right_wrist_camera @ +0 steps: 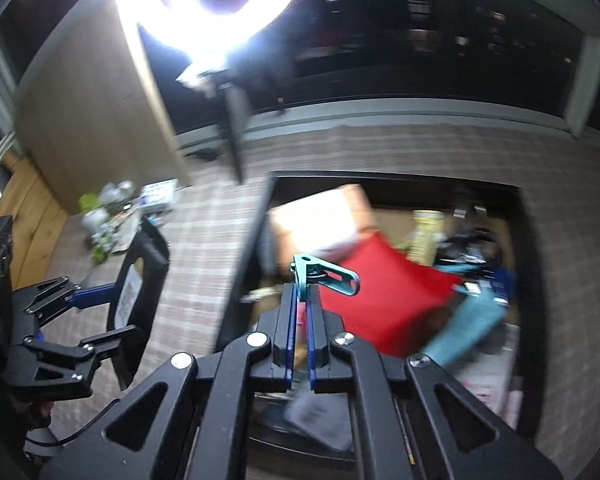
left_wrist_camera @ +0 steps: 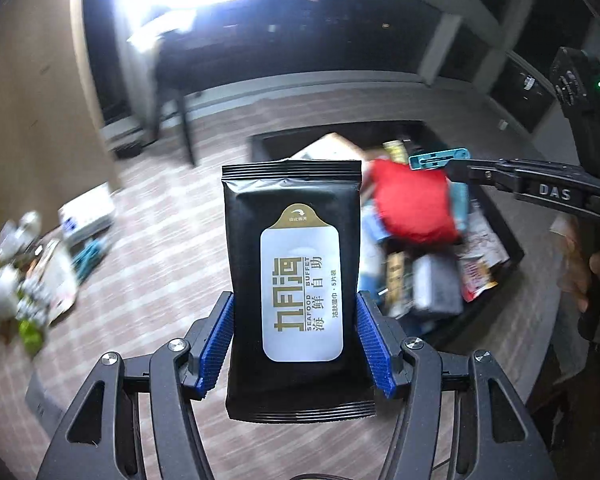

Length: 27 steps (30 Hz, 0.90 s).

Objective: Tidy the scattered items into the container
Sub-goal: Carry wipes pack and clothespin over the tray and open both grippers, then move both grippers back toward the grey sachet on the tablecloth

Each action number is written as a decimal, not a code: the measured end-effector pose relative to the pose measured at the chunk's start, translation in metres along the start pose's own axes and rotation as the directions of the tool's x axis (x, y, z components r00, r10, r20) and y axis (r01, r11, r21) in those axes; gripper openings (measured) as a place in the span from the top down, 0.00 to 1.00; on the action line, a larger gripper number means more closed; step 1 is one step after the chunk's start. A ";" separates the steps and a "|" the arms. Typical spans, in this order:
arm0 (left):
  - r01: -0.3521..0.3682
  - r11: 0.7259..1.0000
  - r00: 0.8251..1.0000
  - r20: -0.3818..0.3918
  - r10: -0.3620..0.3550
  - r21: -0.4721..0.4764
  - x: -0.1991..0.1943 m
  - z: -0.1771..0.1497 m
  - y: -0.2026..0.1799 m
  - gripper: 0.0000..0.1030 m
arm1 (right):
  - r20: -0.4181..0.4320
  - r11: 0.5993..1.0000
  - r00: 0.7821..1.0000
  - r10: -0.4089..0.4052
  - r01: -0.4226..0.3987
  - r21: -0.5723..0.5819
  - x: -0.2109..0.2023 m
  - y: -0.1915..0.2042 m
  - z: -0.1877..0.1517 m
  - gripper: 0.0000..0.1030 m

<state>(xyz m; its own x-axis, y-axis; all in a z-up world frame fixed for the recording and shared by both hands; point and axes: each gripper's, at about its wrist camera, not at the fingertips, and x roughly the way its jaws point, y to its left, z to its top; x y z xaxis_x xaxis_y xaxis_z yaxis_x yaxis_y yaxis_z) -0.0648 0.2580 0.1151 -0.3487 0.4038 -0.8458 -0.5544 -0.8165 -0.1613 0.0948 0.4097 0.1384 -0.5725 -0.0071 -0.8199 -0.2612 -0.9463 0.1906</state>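
Observation:
My left gripper [left_wrist_camera: 296,312] is shut on a black wet-wipes pack [left_wrist_camera: 294,264] with a white label, held upright above the striped surface, left of the black container [left_wrist_camera: 512,248]. My right gripper [right_wrist_camera: 300,292] is shut on a small teal metal nail clipper [right_wrist_camera: 326,278] and holds it over the container [right_wrist_camera: 256,240]. The container holds a red cloth [right_wrist_camera: 384,304], a teal item [right_wrist_camera: 464,328] and several packets. The left gripper with the pack [right_wrist_camera: 138,296] shows at the left of the right wrist view. The right gripper's fingers [left_wrist_camera: 512,176] reach in from the right of the left wrist view.
A pile of scattered items [left_wrist_camera: 32,272] lies at the far left on the striped surface, with a white box [left_wrist_camera: 86,216] beside it. A bright ring lamp [right_wrist_camera: 212,4] on a stand rises behind. Dark windows line the back.

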 end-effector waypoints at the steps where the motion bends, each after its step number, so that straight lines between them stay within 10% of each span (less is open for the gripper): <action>1: 0.009 1.000 1.000 0.000 -0.009 0.017 0.003 0.006 -0.010 0.44 | 0.005 1.000 1.000 -0.014 0.014 0.016 -0.004 -0.011 -0.001 0.95; 12: 0.098 0.990 0.995 0.008 -0.099 0.098 0.025 0.033 -0.075 0.42 | 0.027 0.987 0.994 -0.102 0.098 0.131 -0.021 -0.082 -0.008 0.95; 16: 0.068 0.991 0.996 0.043 -0.074 0.115 0.027 0.040 -0.089 0.35 | 0.018 0.974 0.989 -0.145 0.140 0.179 -0.021 -0.092 -0.007 0.53; 27: 0.008 0.984 1.000 0.028 -0.013 0.177 0.019 0.034 -0.090 0.35 | 0.040 0.975 0.988 -0.149 0.140 0.170 -0.025 -0.081 -0.006 0.53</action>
<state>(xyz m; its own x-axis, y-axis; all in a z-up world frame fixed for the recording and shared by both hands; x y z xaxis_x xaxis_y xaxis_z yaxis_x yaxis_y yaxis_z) -0.0478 0.3530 0.1306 -0.3627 0.4261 -0.8288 -0.6823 -0.7272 -0.0752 0.1350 0.4847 0.1402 -0.5578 0.1468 -0.8169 -0.4670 -0.8691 0.1627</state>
